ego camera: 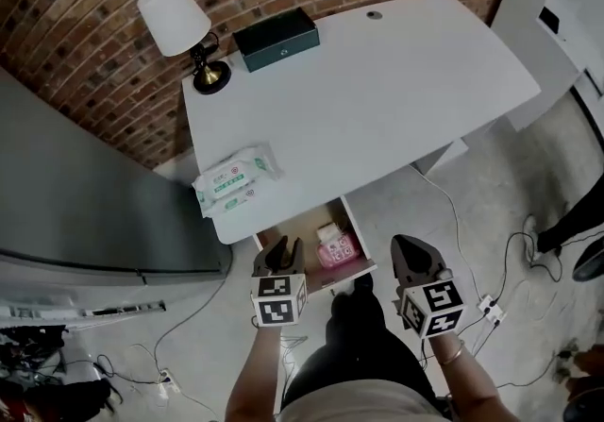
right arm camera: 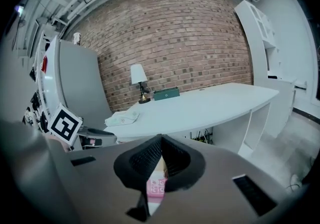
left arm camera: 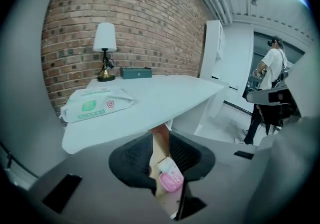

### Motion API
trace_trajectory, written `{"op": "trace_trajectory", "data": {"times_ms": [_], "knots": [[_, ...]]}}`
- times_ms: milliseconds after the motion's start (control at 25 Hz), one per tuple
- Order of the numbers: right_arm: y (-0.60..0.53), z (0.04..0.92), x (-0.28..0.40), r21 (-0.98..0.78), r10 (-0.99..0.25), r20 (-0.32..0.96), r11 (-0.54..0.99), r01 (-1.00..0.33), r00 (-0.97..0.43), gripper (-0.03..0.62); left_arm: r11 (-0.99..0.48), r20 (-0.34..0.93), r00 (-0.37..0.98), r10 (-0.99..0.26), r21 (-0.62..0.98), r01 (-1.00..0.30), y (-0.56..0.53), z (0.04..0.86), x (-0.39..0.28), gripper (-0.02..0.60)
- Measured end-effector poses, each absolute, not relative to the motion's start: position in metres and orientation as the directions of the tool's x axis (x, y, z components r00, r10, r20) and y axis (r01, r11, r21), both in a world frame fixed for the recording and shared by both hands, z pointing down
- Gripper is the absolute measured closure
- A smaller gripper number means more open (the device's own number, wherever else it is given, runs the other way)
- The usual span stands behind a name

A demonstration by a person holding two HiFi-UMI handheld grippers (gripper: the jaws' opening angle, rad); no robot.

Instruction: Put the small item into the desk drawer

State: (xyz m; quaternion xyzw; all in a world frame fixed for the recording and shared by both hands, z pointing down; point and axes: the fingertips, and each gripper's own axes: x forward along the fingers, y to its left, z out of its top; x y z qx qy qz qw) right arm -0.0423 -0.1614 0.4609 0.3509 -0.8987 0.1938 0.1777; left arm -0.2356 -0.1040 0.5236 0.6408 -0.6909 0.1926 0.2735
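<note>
My left gripper [ego camera: 280, 248] has its fingers a narrow gap apart, with nothing pinched between them. In the left gripper view [left arm camera: 160, 138] the gap frames only what lies beyond and below it. My right gripper [ego camera: 413, 245] has its fingertips pressed together on nothing, and the right gripper view [right arm camera: 160, 139] shows the pads meeting at the tip.

Looking out from the fingers, the small pink packet [ego camera: 337, 247] lies inside the open drawer [ego camera: 349, 273], toward its right side. In the head view it sits between my two grippers, right of the left fingers and left of the right ones. Both gripper views show it low in the frame, below the jaws ( [left arm camera: 171, 180], [right arm camera: 156, 188]), so it is under and ahead of my fingers and apart from both. Its long axis seems to run along the drawer's depth, roughly up and down in the head view.

With the packet already in, I judge that what remains is pushing the drawer shut under the white desk [ego camera: 377, 99]. That move turns on the drawer's front edge. This edge crosses the lower middle of the head view, rising to the right. My left fingers sit over its left corner, and my right fingers stand just off its right end. The left looks nearer, though I cannot tell how high either gripper is above the drawer.
</note>
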Motion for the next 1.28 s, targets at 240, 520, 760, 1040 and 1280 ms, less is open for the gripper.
{"op": "trace_trajectory", "data": {"times_ms": [240,520,760,1040,1280], "knots": [[-0.146,0.437,-0.065,-0.211,-0.532,0.428,0.727,-0.653,-0.731,0.586,0.203,0.56,-0.117,-0.82,0.094,-0.975,-0.065,0.477,-0.259,0.503],[-0.119,0.426,-0.086,-0.187,-0.494,0.405,0.779,-0.599,-0.769,0.586,0.295,0.509,-0.206,-0.836,0.098,-0.951,-0.015,0.454,-0.278,0.532],[-0.096,0.417,-0.098,-0.175,-0.458,0.391,0.814,-0.553,-0.798,0.588,0.354,0.486,-0.256,-0.836,0.12,-0.928,0.024,0.447,-0.291,0.534],[-0.081,0.412,-0.107,-0.139,-0.434,0.393,0.844,-0.519,-0.811,0.588,0.377,0.47,-0.281,-0.837,0.124,-0.918,0.049,0.441,-0.297,0.534],[-0.073,0.41,-0.116,-0.126,-0.42,0.392,0.857,-0.5,-0.818,0.588,0.375,0.449,-0.284,-0.847,0.126,-0.918,0.054,0.436,-0.304,0.532]]}}
